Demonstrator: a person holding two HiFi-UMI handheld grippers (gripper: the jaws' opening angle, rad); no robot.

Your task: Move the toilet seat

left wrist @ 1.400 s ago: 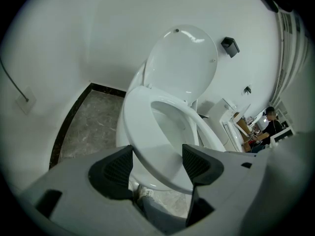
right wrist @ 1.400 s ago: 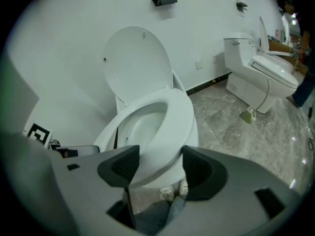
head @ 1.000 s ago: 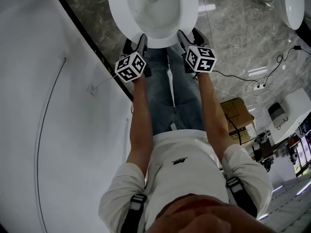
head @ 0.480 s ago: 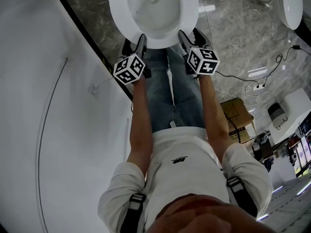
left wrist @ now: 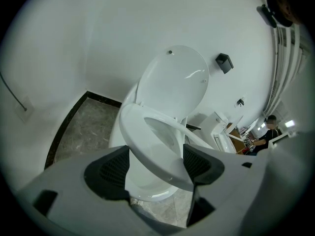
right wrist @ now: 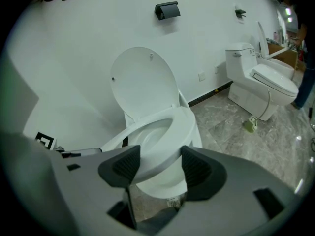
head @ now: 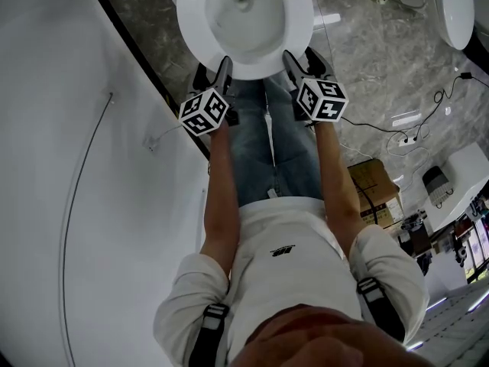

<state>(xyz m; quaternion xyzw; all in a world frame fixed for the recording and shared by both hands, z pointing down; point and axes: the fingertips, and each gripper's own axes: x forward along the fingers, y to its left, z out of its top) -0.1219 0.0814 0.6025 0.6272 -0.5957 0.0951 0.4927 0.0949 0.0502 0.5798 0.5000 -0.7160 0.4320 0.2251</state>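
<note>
Forearms [head: 218, 197] reach out from a white shirt, over blue jeans [head: 271, 151], and at their ends sit the two tools. The left gripper [head: 223, 61] is on the front-left edge of the toilet seat [head: 299, 21], and the right gripper [head: 292, 58] is on the front-right edge. In the left gripper view the white ring runs slantwise between the two dark ribbed pads [left wrist: 112, 170], and the jaws are closed onto it from both sides at a medium spread. The right gripper view shows the same: seat rim clamped between the pads, jaws set only as wide as the rim is thick. The seat's front is lifted off the bowl [left wrist: 145, 188], with a gap showing beneath it. Behind, the lid [left wrist: 172, 82] stands upright against the white wall [right wrist: 98, 23]. Further off, a second toilet [right wrist: 261, 90] sits on the grey marble floor [right wrist: 231, 122] along the same wall.
</note>
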